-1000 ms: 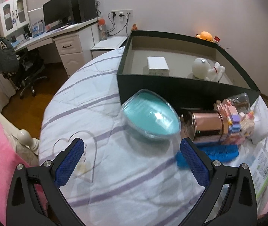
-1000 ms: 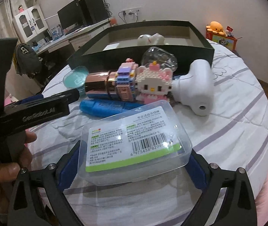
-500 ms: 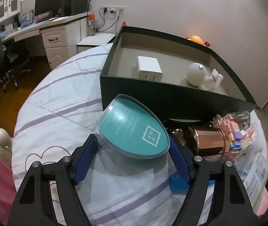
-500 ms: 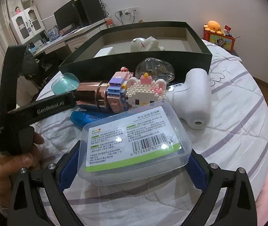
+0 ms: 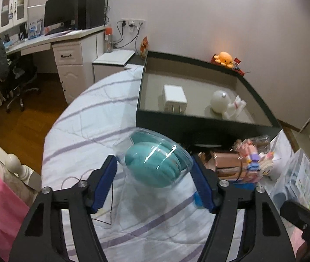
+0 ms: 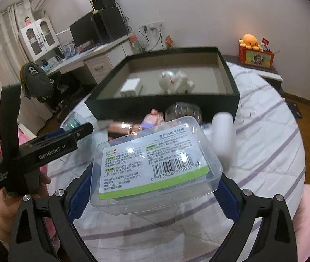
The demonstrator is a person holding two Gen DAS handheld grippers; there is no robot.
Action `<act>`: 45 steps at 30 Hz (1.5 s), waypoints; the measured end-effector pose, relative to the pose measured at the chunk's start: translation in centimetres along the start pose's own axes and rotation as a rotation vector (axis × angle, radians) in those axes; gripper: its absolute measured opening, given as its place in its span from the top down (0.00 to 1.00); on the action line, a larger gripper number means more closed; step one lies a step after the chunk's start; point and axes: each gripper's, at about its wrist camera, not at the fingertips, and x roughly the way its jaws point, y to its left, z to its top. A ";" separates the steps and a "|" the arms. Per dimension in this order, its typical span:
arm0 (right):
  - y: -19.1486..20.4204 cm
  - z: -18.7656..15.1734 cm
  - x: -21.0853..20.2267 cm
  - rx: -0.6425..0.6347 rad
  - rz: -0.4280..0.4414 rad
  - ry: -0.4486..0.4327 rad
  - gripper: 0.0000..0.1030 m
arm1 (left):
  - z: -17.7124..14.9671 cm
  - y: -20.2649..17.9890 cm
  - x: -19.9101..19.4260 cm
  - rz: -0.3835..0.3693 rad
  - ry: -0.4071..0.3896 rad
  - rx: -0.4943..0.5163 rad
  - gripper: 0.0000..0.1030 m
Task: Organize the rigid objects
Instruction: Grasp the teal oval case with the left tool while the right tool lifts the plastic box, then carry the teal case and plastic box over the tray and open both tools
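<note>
Left fingers [image 5: 109, 172] clamped on teal case [image 5: 155, 163], right fingers [image 6: 83, 187] on labelled clear box [image 6: 155, 166].

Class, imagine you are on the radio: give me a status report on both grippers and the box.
Left gripper shut on teal case, lifted. Right gripper shut on clear labelled box. Black box open ahead, charger and white figure inside. Path looks clear.

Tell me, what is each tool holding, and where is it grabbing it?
The left tool squeezes the clear teal case by its two sides. The right tool grips the clear labelled box by its two short ends.
</note>
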 end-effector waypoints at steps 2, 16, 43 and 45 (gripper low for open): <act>0.0 0.8 -0.3 -0.006 0.002 -0.016 0.06 | 0.5 0.0 -0.3 -0.007 -0.002 0.010 0.62; 0.1 1.7 1.1 -0.014 0.008 0.000 0.05 | 0.2 1.3 4.0 -0.002 0.086 -0.001 0.63; -4.2 16.4 7.1 -0.047 -0.030 -0.059 0.05 | 13.9 -4.4 5.4 -0.049 -0.077 0.125 0.63; -5.1 17.3 8.6 -0.034 -0.036 -0.037 0.05 | 14.7 -4.9 7.2 -0.053 -0.055 0.130 0.63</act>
